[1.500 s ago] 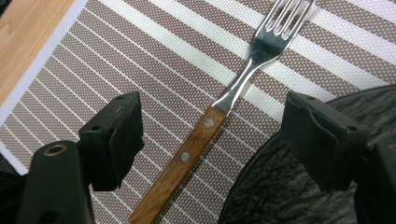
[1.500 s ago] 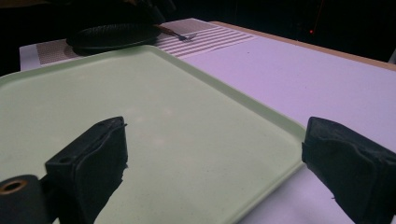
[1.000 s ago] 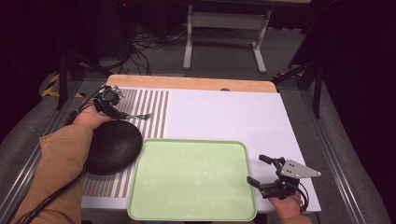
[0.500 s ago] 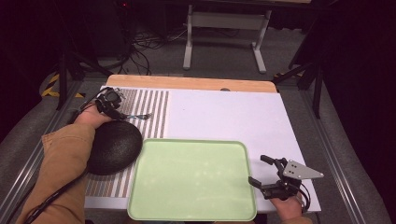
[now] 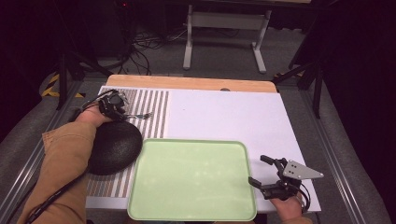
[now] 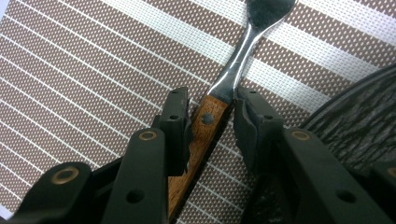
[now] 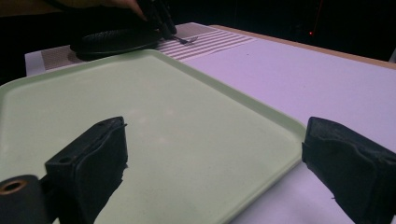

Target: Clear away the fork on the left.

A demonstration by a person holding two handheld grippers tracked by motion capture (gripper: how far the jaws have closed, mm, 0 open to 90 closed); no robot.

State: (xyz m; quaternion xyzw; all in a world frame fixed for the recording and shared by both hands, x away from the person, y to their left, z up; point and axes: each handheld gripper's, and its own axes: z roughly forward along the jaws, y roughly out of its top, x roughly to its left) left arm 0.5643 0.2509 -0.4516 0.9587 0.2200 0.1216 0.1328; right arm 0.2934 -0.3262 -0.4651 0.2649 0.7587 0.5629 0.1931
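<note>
A white table [image 5: 224, 116] carries a striped mat [image 5: 154, 100] and a green tray [image 5: 191, 182].

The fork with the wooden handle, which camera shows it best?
The left gripper view: the wooden-handled metal fork lies close up on the striped brown placemat, between the left gripper jaws, which have just been closing. In the high view it is tiny; in the right gripper view, a distant sliver.

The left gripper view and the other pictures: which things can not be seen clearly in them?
- Utensil head: cut off by the top edge of the left gripper view; too small in the high view to tell fork from spoon.
- Wooden handle's rear end: hidden under the left gripper.
- Whether both pads press the handle: unclear, the jaws have just been closing around it.
- Black plate: partly hidden by the sleeve, high view.
</note>
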